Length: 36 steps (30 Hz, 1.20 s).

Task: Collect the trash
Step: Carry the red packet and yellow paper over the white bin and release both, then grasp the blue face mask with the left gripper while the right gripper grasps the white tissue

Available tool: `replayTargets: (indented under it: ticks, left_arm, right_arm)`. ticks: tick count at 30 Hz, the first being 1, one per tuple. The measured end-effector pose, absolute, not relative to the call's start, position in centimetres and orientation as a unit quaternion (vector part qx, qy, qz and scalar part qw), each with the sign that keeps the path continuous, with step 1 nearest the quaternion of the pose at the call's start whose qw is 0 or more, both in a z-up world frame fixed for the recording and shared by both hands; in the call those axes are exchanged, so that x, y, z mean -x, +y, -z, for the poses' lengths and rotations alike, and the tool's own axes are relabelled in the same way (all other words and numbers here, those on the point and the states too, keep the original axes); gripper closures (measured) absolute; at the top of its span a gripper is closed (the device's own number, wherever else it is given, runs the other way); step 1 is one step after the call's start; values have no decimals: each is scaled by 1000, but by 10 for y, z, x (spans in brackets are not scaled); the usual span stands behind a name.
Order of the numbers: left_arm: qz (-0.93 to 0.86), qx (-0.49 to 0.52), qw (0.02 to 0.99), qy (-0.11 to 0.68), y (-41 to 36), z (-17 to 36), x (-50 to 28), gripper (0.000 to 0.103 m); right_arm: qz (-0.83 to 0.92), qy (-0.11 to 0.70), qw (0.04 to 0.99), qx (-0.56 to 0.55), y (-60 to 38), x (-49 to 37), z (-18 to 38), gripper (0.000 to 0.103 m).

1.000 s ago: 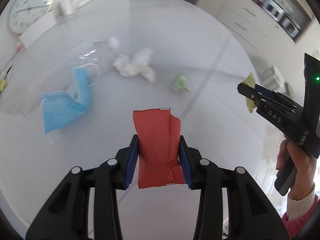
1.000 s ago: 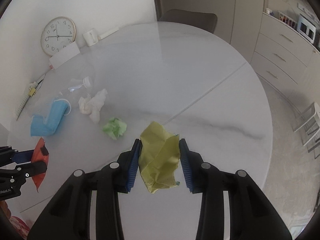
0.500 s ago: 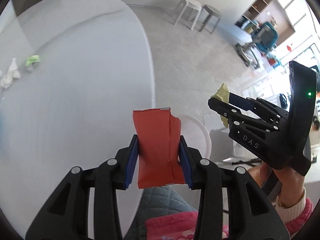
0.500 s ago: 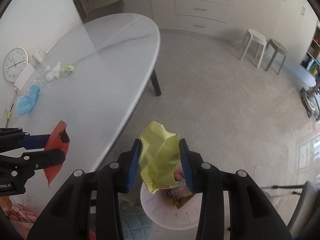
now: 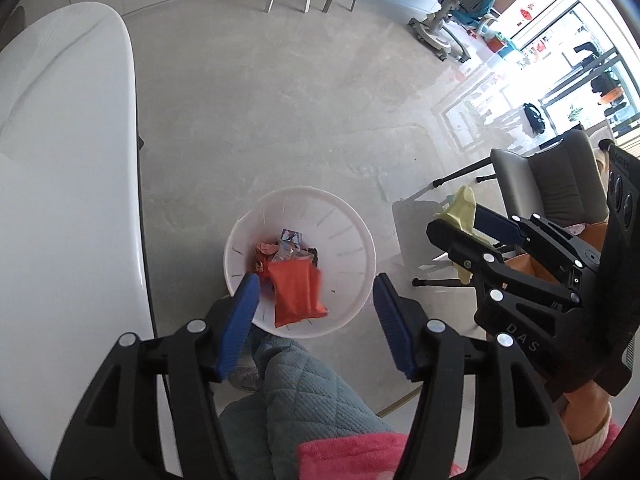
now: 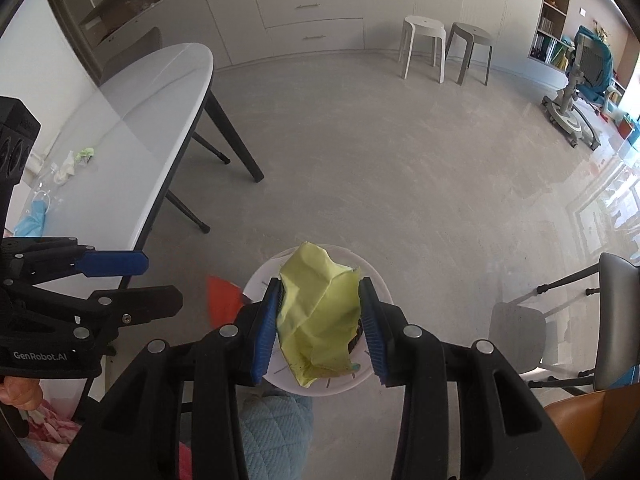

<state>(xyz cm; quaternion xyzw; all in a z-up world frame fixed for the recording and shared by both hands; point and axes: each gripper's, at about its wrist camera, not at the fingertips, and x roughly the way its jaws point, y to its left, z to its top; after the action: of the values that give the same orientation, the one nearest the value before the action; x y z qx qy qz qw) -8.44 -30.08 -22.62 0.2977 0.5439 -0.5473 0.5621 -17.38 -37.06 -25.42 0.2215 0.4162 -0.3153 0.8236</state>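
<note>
My left gripper (image 5: 314, 322) is open and empty above a white trash bin (image 5: 356, 236) on the floor. A red wrapper (image 5: 296, 290) is falling into the bin, over other wrappers; it shows blurred in the right wrist view (image 6: 223, 298). My right gripper (image 6: 322, 326) is shut on a crumpled yellow paper (image 6: 320, 308), held over the bin (image 6: 378, 280). It also shows in the left wrist view (image 5: 460, 252), to the right of the bin, with the yellow paper (image 5: 462, 206). A blue mask (image 6: 32, 220), white tissue (image 6: 66, 168) and green scrap (image 6: 86, 153) lie on the table.
The white oval table (image 6: 132, 120) stands at the left, its edge close to the bin (image 5: 80, 200). A grey chair (image 5: 560, 184) stands at the right. Two stools (image 6: 444, 46) stand far across the grey floor. My quilted leg (image 5: 304, 392) is just below the bin.
Both grippers swung from the table to over the floor bin. My left gripper opened and let go of the red wrapper, which is dropping into the bin. The right still holds the yellow paper.
</note>
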Motion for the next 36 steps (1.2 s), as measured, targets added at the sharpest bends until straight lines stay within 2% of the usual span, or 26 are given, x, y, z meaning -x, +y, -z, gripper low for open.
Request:
replayTargets:
  ticks: [11,12,16,17,19,20,22,25,27,36]
  left_arm:
    - [523,-276,610,527,-283,205,59,34]
    - [520,-274,614,527,-282,204,57,33]
    - [502,-260,635,527,-272,196,43,31]
    - [499,-255,639,526,-269,194,40,30]
    - [492,-250,648,525,-265,191,33,27]
    - [488,-248,653,524,-261,191,31,22]
    - [479,-241,663,522,-256,186,25,21]
    - [466,-224,675,527,-243,177,11,19]
    - [449,-208,691,527,-228,170,-3,12]
    - [316,-109,784,522,-137,142,-89,10]
  right_arm:
    - [288,434,823,-225,-379,171,273,62]
    - [284,439,822,-225,-379,168,276,60]
    - [284,452,818,-212,-377,157,279,26]
    - [283,454,819,-207,-376,153,277,22]
    - [284,454,821,-196,-373,148,272,10]
    - [286,453,823,-189,-372,144,268,8]
    - [285,452,827,-177,-369,137,261,4]
    - [279,449,834,-162,-365,120,245,3]
    - [267,443,841,-158,-363,107,235,3]
    - [165,432,882,-90,-329,5,194,2]
